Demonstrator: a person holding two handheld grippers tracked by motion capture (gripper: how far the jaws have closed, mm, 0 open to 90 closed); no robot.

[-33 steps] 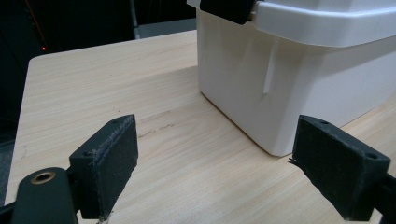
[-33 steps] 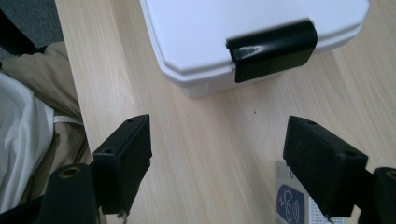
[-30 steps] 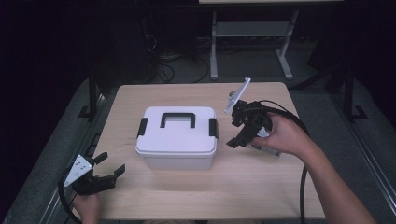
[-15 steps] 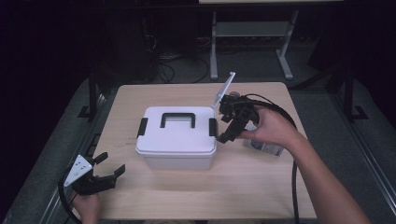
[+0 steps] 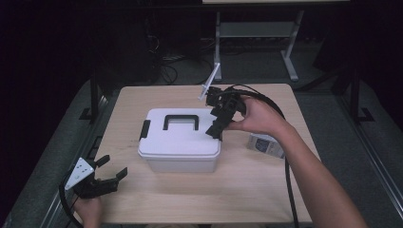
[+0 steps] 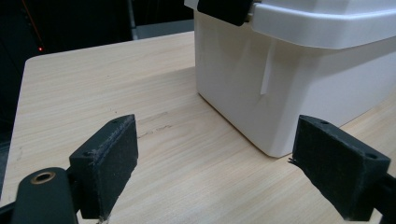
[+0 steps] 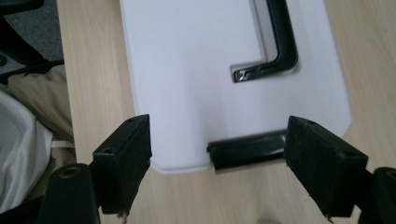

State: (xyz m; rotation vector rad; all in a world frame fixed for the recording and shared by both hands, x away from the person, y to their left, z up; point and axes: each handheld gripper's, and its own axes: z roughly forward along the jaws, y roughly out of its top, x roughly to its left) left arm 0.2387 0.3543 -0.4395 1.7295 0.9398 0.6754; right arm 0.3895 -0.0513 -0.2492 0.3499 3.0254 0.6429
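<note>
A white lidded storage box [image 5: 180, 142] with a black handle [image 5: 180, 121] stands mid-table. My right gripper [image 5: 217, 127] hovers open just above the lid's right end, tilted downward. In the right gripper view, its jaws [image 7: 219, 163] straddle the black latch [image 7: 246, 150] at the lid's edge, with the handle [image 7: 275, 46] beyond. My left gripper [image 5: 110, 172] rests open at the table's front left corner, apart from the box. The left gripper view has its open jaws [image 6: 219, 172] facing the box's near corner [image 6: 289, 79] and another black latch [image 6: 224, 9].
A small bluish-white packet [image 5: 266, 145] lies on the wooden table [image 5: 247, 190] right of the box, partly under the right forearm. The right gripper's black cable [image 5: 287, 180] trails along the arm. Dark floor, cables and a metal stand lie past the far edge.
The right gripper has swung left from beside the box to above the lid's right end and its latch. The left gripper has stayed put.
</note>
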